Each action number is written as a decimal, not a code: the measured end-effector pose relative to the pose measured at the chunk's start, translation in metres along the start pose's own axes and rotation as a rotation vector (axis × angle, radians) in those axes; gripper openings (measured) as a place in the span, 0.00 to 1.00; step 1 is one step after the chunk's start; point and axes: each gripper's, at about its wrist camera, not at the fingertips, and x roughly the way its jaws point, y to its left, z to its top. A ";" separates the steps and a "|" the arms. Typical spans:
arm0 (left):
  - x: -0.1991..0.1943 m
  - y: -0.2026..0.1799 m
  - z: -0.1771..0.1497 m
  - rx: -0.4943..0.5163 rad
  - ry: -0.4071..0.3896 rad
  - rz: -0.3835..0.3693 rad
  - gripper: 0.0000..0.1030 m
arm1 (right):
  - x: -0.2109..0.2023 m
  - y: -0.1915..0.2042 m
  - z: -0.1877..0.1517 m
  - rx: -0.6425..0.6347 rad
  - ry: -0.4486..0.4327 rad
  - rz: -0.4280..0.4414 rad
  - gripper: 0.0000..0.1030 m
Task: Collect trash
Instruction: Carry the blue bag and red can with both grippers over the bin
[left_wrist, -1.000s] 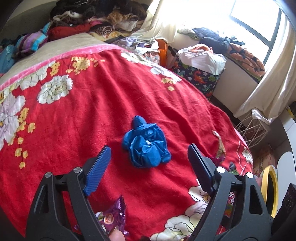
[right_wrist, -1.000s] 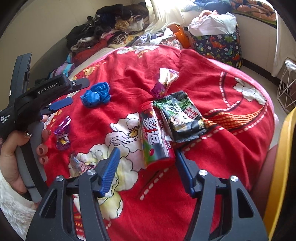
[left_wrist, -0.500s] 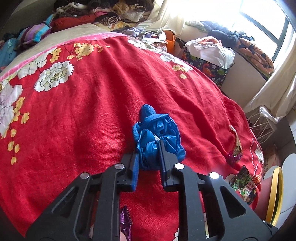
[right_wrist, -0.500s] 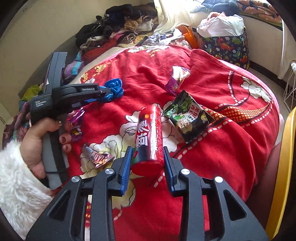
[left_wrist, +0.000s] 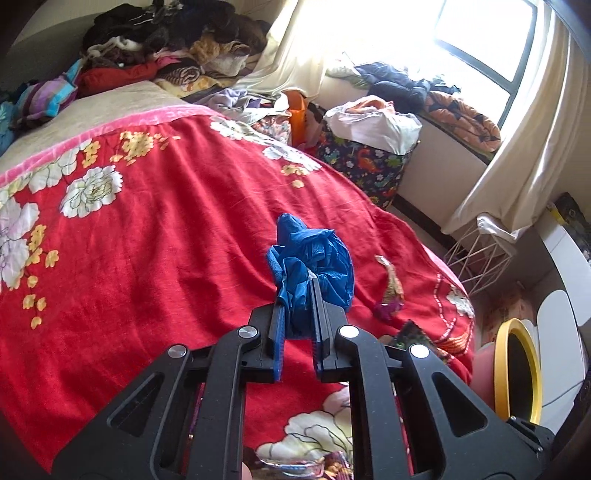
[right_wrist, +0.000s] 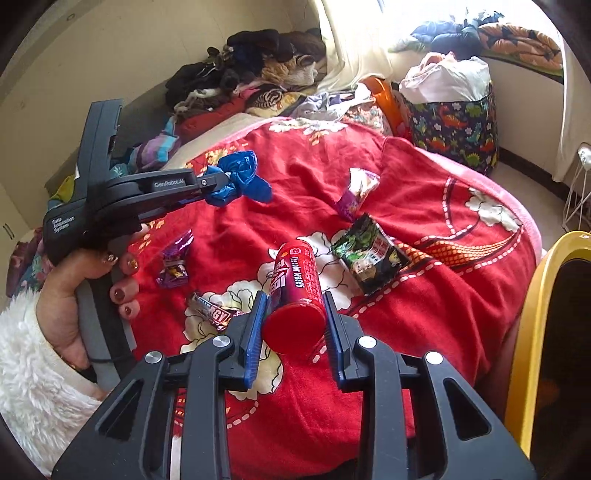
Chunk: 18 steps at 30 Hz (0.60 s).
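The left gripper (left_wrist: 297, 295) is clamped tight on a crumpled blue bag (left_wrist: 314, 258), held clear above the red bedspread (left_wrist: 147, 240). The right gripper (right_wrist: 293, 314) grips a red canister (right_wrist: 293, 291) by its near end; it looks lifted off the bed, though that is hard to judge. Several wrappers (right_wrist: 371, 253) lie on the bedspread beyond it.

yellow bin (right_wrist: 532, 332) cut off rightward
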 end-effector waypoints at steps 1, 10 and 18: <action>-0.002 -0.003 0.000 0.006 -0.002 -0.006 0.07 | -0.003 -0.001 0.000 0.005 -0.006 0.000 0.28; -0.012 -0.026 -0.001 0.057 -0.017 -0.047 0.07 | -0.029 -0.012 0.005 0.022 -0.067 -0.021 0.28; -0.025 -0.046 0.002 0.090 -0.032 -0.092 0.07 | -0.053 -0.029 0.008 0.055 -0.127 -0.050 0.28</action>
